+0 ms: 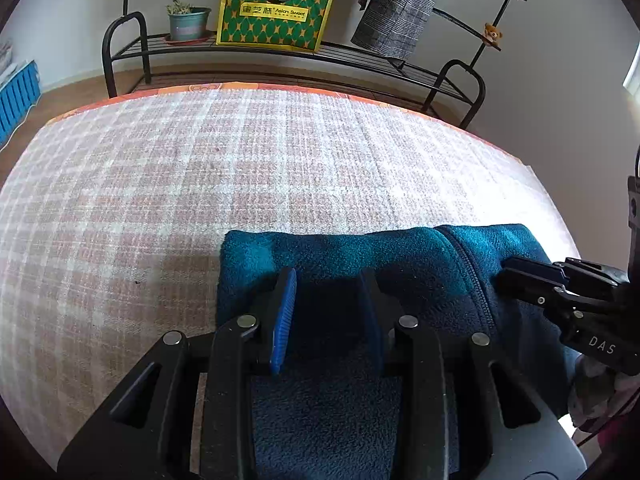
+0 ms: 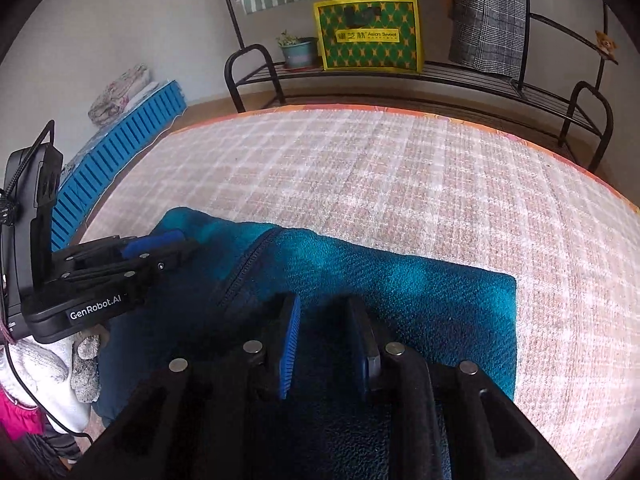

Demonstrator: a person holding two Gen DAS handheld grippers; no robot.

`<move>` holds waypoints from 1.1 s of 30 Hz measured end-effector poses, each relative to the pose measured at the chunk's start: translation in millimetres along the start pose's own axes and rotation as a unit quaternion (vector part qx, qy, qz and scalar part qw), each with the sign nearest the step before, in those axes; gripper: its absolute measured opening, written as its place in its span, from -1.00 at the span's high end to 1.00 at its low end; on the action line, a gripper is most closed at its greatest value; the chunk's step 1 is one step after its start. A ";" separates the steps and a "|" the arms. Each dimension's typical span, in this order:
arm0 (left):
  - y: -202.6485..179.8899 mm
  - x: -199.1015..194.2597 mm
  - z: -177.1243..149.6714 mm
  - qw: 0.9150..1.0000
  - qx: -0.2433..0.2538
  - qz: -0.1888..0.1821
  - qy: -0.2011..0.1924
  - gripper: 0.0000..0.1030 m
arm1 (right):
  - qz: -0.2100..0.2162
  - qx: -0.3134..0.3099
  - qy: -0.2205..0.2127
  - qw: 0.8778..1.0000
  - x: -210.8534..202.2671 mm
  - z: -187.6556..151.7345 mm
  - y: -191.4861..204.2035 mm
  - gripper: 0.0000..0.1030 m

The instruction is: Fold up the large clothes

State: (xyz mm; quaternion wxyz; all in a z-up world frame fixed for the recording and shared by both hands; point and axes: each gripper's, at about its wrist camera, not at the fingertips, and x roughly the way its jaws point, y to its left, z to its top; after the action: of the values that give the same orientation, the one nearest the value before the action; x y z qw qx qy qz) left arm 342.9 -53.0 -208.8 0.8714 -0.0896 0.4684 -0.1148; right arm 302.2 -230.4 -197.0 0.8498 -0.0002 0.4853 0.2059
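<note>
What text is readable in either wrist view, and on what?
"Asian Sweet": green and yellow bag on the black rack; the Chinese characters beside it are too small to read reliably.
"DAS": right gripper body, left wrist view.
"GenRobot.AI": left gripper body, right wrist view.
No other legible text.

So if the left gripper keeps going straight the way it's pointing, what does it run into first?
Most likely the teal fleece jacket folded on the plaid bed cover: the left gripper angles down with its fingers over the fleece. Whether they touch it already is unclear.
</note>
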 end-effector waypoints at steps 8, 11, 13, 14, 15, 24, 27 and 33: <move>10.3 -78.2 -34.4 0.998 0.002 -0.060 0.006 0.33 | 0.017 0.009 -0.008 1.000 -76.6 -47.5 -15.0 0.49; 8.1 -70.9 -61.9 0.999 0.027 -0.035 0.023 0.33 | -0.005 -0.001 0.014 1.000 -77.6 -74.2 -19.9 0.52; 19.7 -55.6 -76.1 0.998 0.003 -0.035 0.044 0.33 | -0.006 0.024 0.029 0.999 -70.6 -91.7 -33.7 0.52; 26.1 -51.0 -80.9 0.998 -0.010 -0.042 0.044 0.32 | 0.000 0.042 0.031 0.999 -67.3 -99.2 -41.8 0.52; 28.0 -49.9 -85.0 0.998 -0.009 -0.043 0.035 0.31 | 0.007 0.061 0.028 0.998 -65.8 -106.1 -49.6 0.51; 55.0 -77.9 -91.7 0.995 -0.039 -0.074 0.057 0.31 | 0.013 0.067 0.025 0.997 -87.4 -116.0 -61.6 0.42; 80.8 -92.1 -82.1 0.991 -0.090 -0.092 0.041 -0.10 | -0.002 0.073 -0.019 0.997 -107.8 -109.8 -65.6 0.20; 121.3 -69.8 -67.1 0.952 -0.213 -0.209 0.066 -0.35 | 0.004 0.108 -0.070 0.992 -110.2 -92.4 -87.6 -0.54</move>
State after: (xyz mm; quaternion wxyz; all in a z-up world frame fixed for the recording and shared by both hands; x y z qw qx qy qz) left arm 263.5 79.7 -221.8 0.7556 -0.3614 0.5094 -0.1973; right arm 207.7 -367.6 -172.5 0.8758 0.1077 0.4442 0.1549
